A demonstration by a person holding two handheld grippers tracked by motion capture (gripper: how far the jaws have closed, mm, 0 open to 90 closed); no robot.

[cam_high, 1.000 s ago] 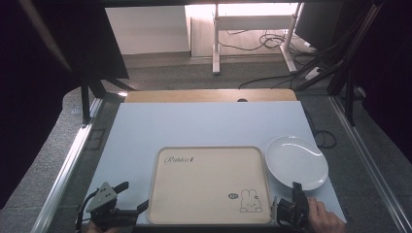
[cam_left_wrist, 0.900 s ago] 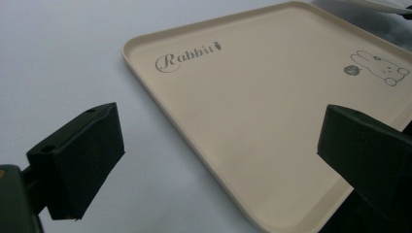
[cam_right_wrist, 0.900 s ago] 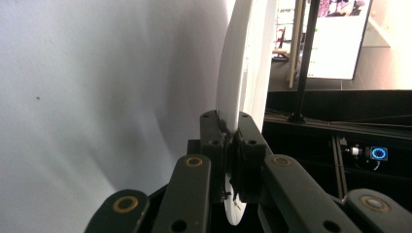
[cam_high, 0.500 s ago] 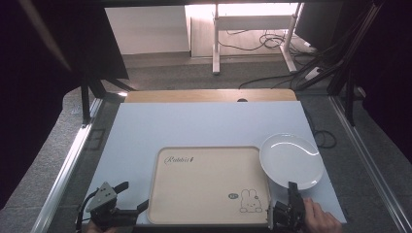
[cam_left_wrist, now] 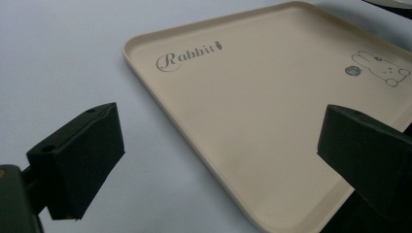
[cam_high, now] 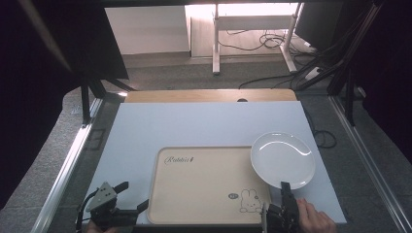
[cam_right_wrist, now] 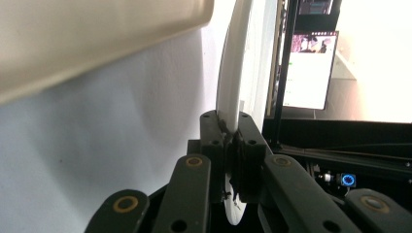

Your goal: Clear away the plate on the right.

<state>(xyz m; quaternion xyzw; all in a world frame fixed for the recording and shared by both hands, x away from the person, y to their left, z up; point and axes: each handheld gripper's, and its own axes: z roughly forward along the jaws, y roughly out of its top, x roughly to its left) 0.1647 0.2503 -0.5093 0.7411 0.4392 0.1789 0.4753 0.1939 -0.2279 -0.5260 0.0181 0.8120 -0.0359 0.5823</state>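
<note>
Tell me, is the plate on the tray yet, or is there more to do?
Not yet. Done: the right gripper has clamped the near rim of the white plate. In hand: the plate is held up, its edge overlapping the right corner of the beige tray. Left, probably: carrying it over and setting it down on the tray. The left gripper waits open beside the tray.

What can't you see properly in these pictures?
- The small round mark beside the rabbit drawing on the beige plastic tray: too small to read in the high view and the left gripper view.
- The round white plate: its near rim is hidden between the right claw's jaws.
- The person's hand: cut off by the high view's bottom edge.
</note>
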